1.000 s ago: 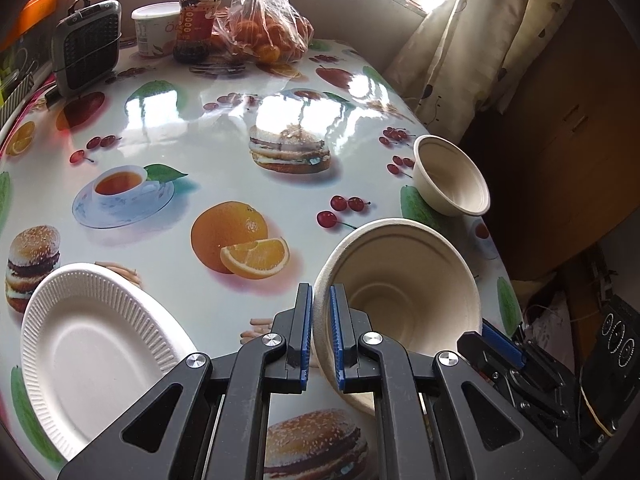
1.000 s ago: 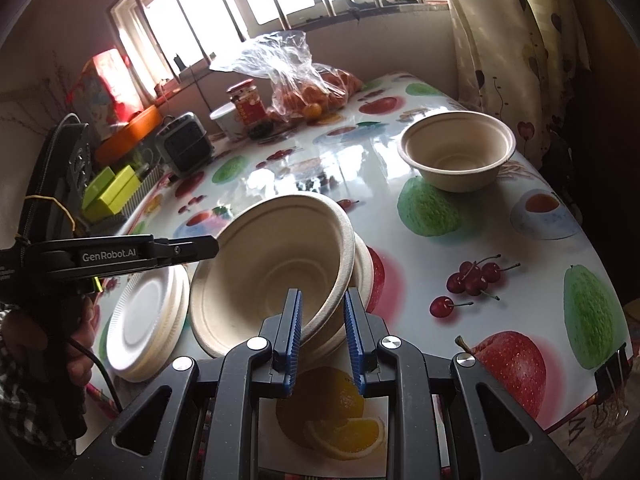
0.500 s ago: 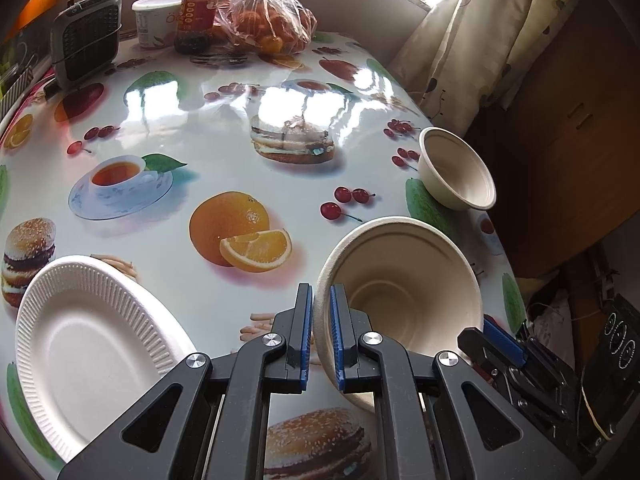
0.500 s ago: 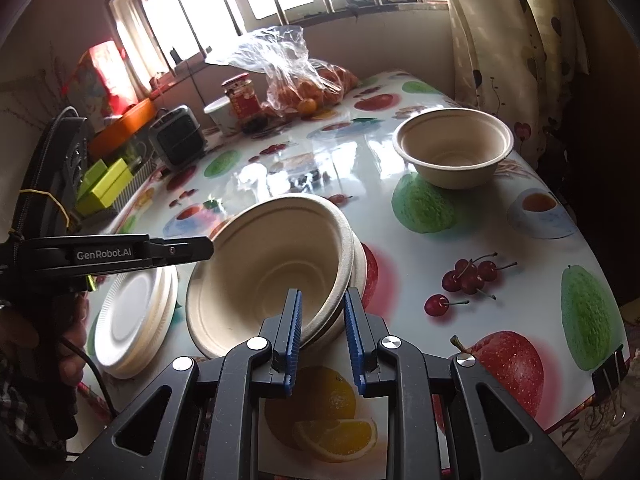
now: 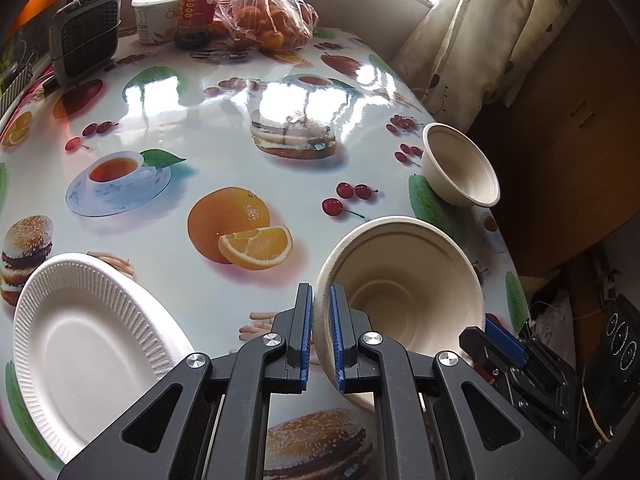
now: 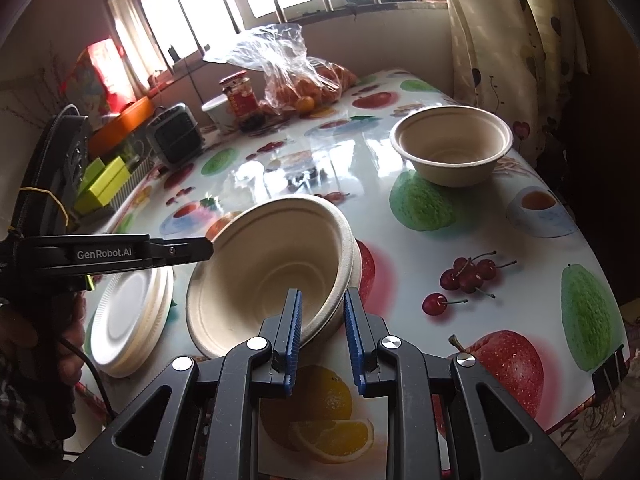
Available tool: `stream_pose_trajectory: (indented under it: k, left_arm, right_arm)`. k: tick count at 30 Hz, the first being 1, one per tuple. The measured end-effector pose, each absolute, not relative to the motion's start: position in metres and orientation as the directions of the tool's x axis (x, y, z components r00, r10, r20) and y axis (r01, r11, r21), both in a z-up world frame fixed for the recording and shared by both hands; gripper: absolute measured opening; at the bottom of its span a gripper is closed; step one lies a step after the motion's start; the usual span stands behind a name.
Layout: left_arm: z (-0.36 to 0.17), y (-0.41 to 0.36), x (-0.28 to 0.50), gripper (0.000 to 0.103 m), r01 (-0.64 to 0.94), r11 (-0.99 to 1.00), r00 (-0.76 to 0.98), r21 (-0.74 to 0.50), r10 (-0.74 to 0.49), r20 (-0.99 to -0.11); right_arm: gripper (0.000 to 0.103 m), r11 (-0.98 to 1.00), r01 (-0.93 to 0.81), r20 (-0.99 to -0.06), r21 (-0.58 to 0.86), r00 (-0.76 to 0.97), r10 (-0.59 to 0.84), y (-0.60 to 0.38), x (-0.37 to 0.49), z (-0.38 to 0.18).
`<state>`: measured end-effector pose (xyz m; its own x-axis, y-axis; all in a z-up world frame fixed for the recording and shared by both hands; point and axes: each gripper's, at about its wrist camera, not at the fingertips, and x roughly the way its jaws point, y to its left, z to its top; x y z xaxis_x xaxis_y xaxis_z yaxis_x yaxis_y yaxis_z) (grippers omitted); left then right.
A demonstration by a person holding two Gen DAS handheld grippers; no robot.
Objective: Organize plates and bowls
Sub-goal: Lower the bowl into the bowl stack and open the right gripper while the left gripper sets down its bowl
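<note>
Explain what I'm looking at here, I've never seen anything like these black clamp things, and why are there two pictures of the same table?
No robot here: a person holds a black two-finger clamp in each hand, and each clamp carries a wide-angle camera that looks along its fingers. So you get two views of one table with a fruit-print cloth.

In the left-hand view, the left gripper is shut on the rim of a beige paper bowl, which is tilted. In the right-hand view, the right gripper straddles the opposite rim of the same bowl, jaws apart. There you can see it sits nested in another bowl.

Beside them lies a stack of white paper plates. A third bowl stands alone near the curtain. At the far end are a bag of oranges, a red-labelled jar and a white tub.
</note>
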<state>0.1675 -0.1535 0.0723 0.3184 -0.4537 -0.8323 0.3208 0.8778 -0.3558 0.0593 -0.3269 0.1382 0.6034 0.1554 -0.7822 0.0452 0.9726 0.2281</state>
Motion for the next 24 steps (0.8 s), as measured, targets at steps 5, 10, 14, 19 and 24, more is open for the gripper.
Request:
stream_pose_trajectory:
  k: [5, 10, 14, 19, 24]
  left_arm:
    - [0.0716, -0.1538, 0.1675, 0.009, 0.321, 0.878, 0.318, -0.355, -0.453, -0.833]
    - [0.0706, -0.1551, 0.1678, 0.009, 0.319, 0.879, 0.316, -0.354, -0.451, -0.835]
    - [0.0707, -0.1550, 0.1687, 0.009, 0.318, 0.878, 0.318, -0.357, -0.454, -0.833]
    - [0.0709, -0.1552, 0.1697, 0.009, 0.318, 0.880, 0.323, -0.352, -0.450, -0.833]
    - [0.0745, -0.1570, 0.1696, 0.012, 0.325, 0.887, 0.336, -0.328, -0.432, -0.837]
  right_arm:
    - [0.021, 0.973, 0.045, -0.783, 0.226, 0.602, 0.154, -0.3275, 0.0597, 0.1377]
    - [0.024, 0.974, 0.043, -0.784, 0.224, 0.601, 0.154, -0.3278, 0.0602, 0.1372]
    - [0.027, 0.974, 0.041, -0.784, 0.224, 0.601, 0.155, -0.3283, 0.0602, 0.1363]
    - [0.034, 0.974, 0.045, -0.787, 0.220, 0.599, 0.150, -0.3290, 0.0597, 0.1352]
    - [0.036, 0.975, 0.049, -0.787, 0.217, 0.599, 0.145, -0.3322, 0.0615, 0.1340]
